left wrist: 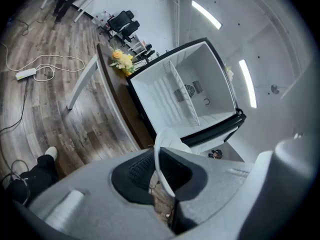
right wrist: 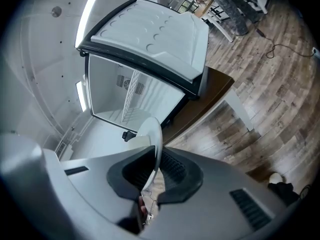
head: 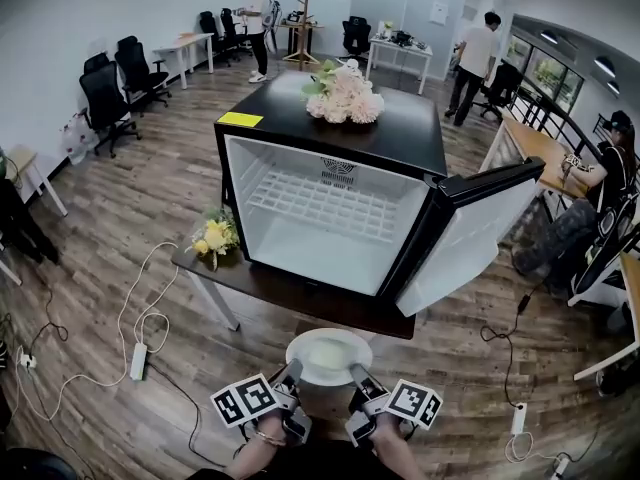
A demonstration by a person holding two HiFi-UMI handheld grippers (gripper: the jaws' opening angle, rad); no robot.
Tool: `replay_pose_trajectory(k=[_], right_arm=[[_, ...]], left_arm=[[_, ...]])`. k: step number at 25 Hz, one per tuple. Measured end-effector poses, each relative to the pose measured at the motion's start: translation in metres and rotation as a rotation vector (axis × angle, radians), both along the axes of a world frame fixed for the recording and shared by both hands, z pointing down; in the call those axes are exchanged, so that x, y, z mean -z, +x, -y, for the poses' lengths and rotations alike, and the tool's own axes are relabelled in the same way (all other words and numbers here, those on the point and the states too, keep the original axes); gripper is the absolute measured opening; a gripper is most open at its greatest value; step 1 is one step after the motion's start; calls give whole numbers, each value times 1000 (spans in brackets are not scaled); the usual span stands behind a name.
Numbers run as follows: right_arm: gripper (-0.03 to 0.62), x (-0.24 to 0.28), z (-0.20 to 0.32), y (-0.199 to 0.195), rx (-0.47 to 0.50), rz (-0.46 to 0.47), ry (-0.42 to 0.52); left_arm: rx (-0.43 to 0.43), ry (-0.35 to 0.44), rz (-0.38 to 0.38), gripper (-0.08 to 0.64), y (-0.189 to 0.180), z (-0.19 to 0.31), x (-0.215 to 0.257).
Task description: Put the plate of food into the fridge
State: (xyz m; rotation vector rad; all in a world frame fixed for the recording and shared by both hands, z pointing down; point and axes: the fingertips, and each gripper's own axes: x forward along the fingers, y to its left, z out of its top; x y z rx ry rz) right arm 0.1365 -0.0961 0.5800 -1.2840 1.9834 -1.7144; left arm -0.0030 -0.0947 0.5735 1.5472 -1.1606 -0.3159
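A round white plate (head: 328, 356) with a pale, creamy helping of food at its centre hangs between two hand-held grippers. It sits just short of the dark brown table (head: 300, 293) that carries a small black fridge (head: 330, 138), and it is not yet inside.

The left gripper (head: 290, 375) is clamped on the plate's left rim and the right gripper (head: 358, 376) on its right rim. In both gripper views the thin white edge is pinched between dark ribbed pads (left wrist: 137, 171), with the jaws almost together.

The plate looks stiff, smooth and breakable, and is probably of modest weight. Its glazed rim could slip in the pads, and the soft food could slide if the plate tips. Opposite holds on the rim, kept level, seem the sound way to carry it.

The fridge's door (head: 470, 233) stands swung wide to the right, showing a white interior. A white wire shelf (head: 325, 205) crosses it. Nothing can be seen on the shelf or on the compartment floor below it.

A cream-coloured bouquet (head: 345, 93) and a yellow paper note (head: 240, 119) lie on the fridge's top. A small bunch of yellow flowers (head: 215, 236) rests on the table just beside the fridge's left wall.
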Motion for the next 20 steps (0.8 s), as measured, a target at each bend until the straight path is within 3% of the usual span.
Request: replay_pose_trajectory(k=[15, 20], right_arm=[[40, 27, 90, -59, -163, 3, 19], [44, 35, 103, -66, -180, 8, -1]], left_arm=[[-193, 27, 31, 35, -57, 112, 33], [-204, 12, -2, 32, -63, 130, 43]])
